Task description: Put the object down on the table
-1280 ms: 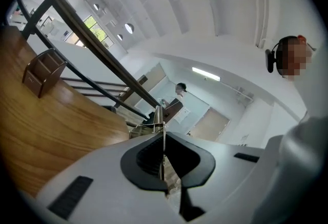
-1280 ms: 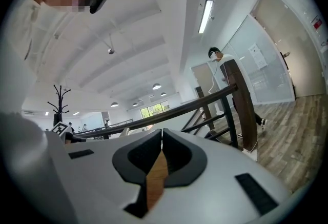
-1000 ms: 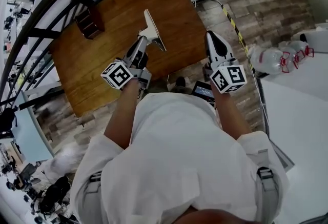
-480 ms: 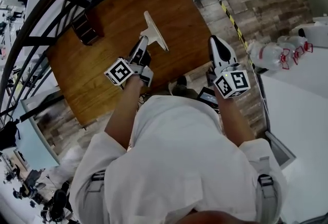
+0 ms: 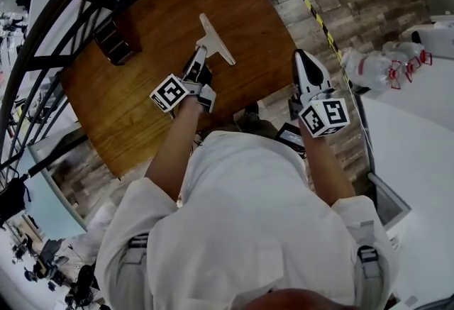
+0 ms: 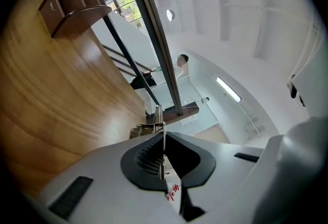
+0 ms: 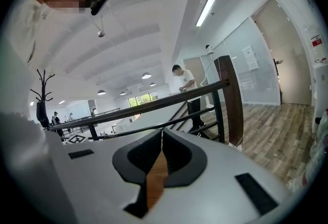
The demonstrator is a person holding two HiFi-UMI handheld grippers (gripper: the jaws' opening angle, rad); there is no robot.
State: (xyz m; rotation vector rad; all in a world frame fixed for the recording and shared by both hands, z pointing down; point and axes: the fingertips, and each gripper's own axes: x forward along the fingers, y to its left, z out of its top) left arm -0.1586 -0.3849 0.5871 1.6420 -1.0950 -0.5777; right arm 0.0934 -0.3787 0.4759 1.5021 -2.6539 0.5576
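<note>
We've got the left gripper (image 5: 199, 60) clamped on the T-shaped tool (image 5: 216, 39) over the wooden table (image 5: 135, 99). Right gripper (image 5: 303, 64) is pinched closed and empty, by the table's edge. Small wooden rack (image 5: 113, 39) sits well apart from the tool, black railing (image 6: 154, 38) beyond.

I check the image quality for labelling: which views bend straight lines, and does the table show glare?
Head view: railing curves strongly, table without hard glare. Left gripper view: table bows with soft sheen, gripped tool sharp, black corners. Right gripper view: railing arcs, corners black too.
</note>
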